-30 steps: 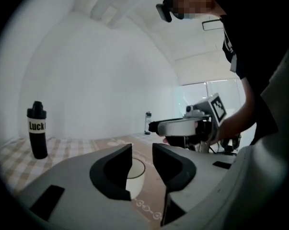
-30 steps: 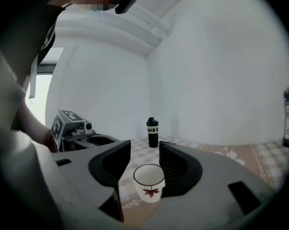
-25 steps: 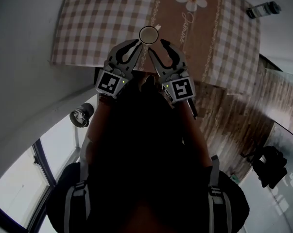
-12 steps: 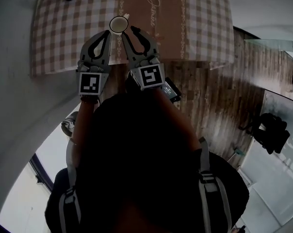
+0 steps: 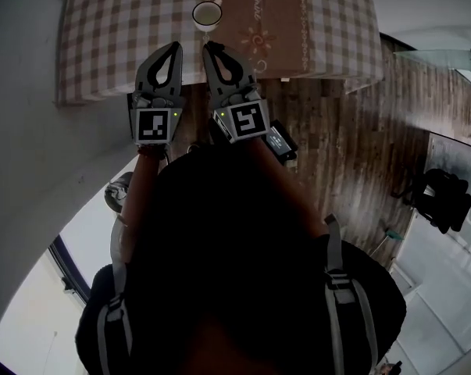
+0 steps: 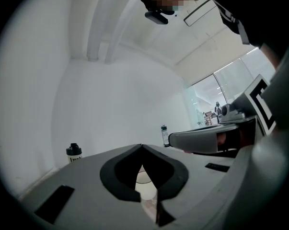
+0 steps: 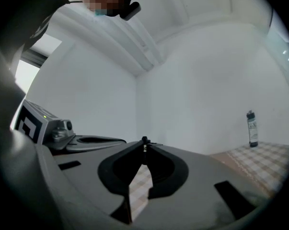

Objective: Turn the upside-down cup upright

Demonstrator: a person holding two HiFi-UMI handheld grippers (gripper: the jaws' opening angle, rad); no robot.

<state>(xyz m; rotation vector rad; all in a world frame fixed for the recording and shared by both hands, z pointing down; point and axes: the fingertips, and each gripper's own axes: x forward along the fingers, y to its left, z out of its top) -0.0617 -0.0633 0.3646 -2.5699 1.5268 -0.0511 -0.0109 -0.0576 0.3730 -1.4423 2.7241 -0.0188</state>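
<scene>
My left gripper (image 5: 175, 46) is clenched empty and my right gripper (image 5: 208, 46) is closing on nothing; the cup (image 5: 207, 14) is judged light, rigid and breakable, best gripped by its wall.

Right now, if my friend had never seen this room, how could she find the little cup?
Find the table with the checked cloth, then the brown runner down its middle. Right at the runner's left edge, as the head view shows it, sits the small white cup. It is the only low, round thing there; the dark-capped bottle stands taller and farther off.
</scene>
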